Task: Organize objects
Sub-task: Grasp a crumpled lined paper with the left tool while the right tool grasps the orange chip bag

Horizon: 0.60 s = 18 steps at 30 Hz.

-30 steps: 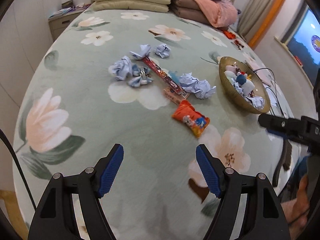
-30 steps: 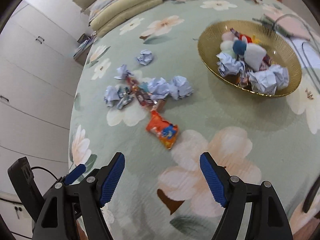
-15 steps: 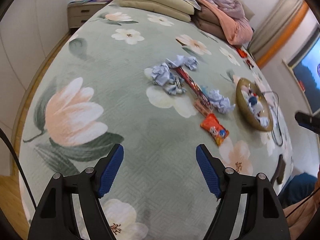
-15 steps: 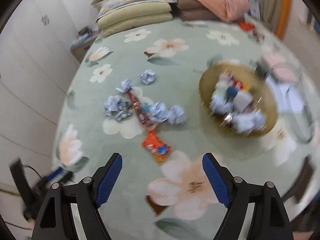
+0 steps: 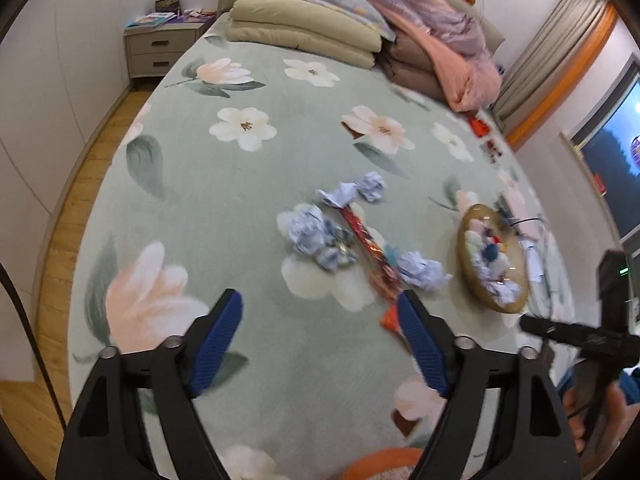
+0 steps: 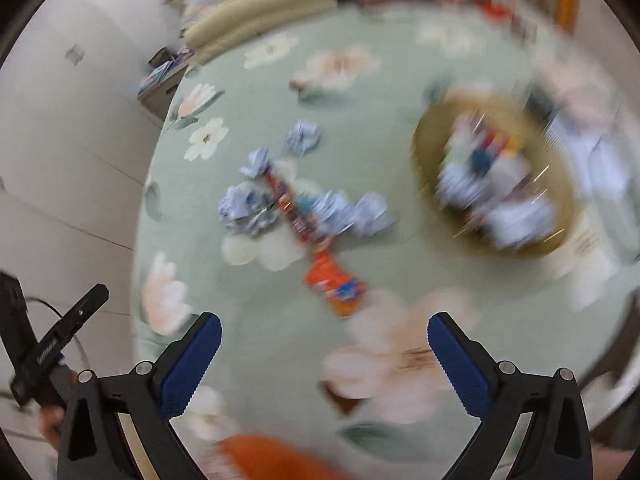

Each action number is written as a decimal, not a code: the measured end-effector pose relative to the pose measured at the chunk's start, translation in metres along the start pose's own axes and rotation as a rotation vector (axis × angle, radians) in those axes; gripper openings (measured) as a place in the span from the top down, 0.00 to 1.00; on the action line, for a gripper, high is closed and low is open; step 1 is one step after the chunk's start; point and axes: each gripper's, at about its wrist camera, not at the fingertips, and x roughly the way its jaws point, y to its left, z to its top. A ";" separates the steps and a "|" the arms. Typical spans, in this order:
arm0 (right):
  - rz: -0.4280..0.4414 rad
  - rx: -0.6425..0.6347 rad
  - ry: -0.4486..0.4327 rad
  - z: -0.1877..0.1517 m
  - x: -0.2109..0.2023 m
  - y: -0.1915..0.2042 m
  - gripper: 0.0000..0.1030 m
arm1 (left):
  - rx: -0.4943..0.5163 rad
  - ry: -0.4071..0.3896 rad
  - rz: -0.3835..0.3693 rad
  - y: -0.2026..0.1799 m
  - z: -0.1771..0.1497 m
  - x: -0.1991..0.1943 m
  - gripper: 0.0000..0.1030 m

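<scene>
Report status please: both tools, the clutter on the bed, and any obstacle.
Left tool, right tool: jaws just widened, both empty. Paper balls and snack packet loose on bedspread, outside gold bowl. No obstacle.

Premises: a bedroom in a private home. A large bed point(image 5: 224, 184) with a green flowered cover fills the area ahead of the tongs. At its far end, stacked pillows point(image 5: 304, 28) lie beside folded pink and mauve quilts point(image 5: 436, 52). A grey bedside cabinet point(image 5: 160, 50) with two drawers stands to the far left, with books or magazines on top. Wood flooring point(image 5: 60, 240) runs along the left of the bed. Plain white wardrobe panels point(image 6: 60, 152) line the left wall. To the far right hang a beige and orange curtain point(image 5: 560, 52) and a lit screen or window point(image 5: 616, 160); which of the two cannot be told.
</scene>
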 end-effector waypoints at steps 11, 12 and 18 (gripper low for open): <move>-0.109 -0.304 0.275 0.049 0.172 -0.001 0.00 | -0.044 0.285 0.045 0.001 0.061 0.145 0.17; -0.106 -0.329 0.300 0.051 0.179 -0.003 0.00 | -0.035 0.295 0.041 -0.003 0.065 0.151 0.17; -0.099 -0.296 0.366 0.056 0.177 -0.013 0.00 | 0.038 0.328 0.019 -0.017 0.083 0.163 0.17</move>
